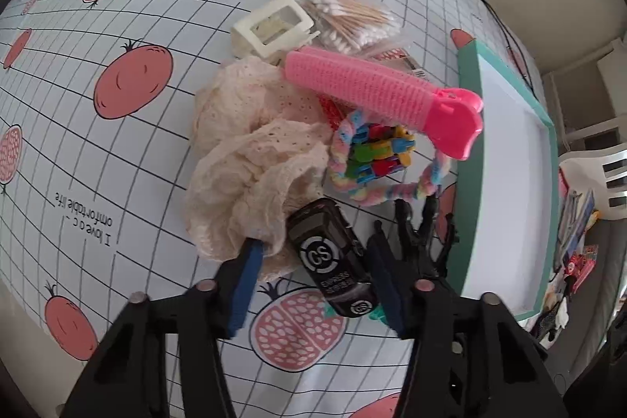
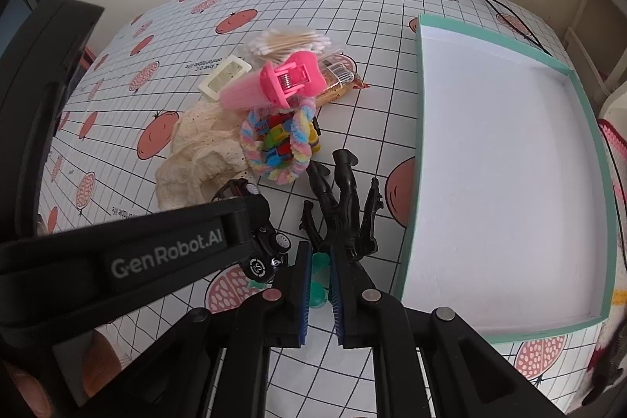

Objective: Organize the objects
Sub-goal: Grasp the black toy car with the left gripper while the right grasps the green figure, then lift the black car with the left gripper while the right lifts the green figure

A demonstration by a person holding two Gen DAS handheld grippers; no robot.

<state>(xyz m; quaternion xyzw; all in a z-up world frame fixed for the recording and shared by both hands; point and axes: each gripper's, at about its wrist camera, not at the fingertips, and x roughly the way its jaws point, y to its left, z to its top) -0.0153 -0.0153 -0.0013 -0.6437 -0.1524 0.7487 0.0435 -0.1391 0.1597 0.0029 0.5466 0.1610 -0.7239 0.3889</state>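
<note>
Blue foam pads on the left gripper [image 1: 315,245] sit about half open around a black toy car [image 1: 329,253]. Its roof has a round "CS" badge with "EXPRESS" under it, and a second "CS" badge is near the bumper. The right pad is up against the car, but there's a gap at the left pad, so no real squeeze. From the right wrist view you can read "GenRobot.AI" down that gripper's arm.

The right gripper [image 2: 320,249] is closed down to a thin slit. A small teal plastic piece [image 2: 318,294] shows in that slit, but I can't tell if it's actually pinched or just lying underneath. Just past the tips a black action figure [image 2: 345,198] lies on the table [image 1: 117,183].

Further out is the pile, around the middle of the table:
- a cream lace cloth [image 1: 250,159] touching the car
- a pastel twisted hair tie [image 1: 337,151] ringed around a heap of tiny coloured clips [image 1: 380,151]
- a pink roller clip [image 1: 376,93] lying across the top
- behind it a cream claw clip [image 1: 270,26], a bag of cotton swabs [image 1: 345,14] and a snack packet [image 2: 337,81] with a barcode

The tablecloth is a grid print with red fruit and reads "I love a comfortable life", upside down from here. A teal-walled box [image 2: 501,183] with a white inside sits along the right edge of the table.
</note>
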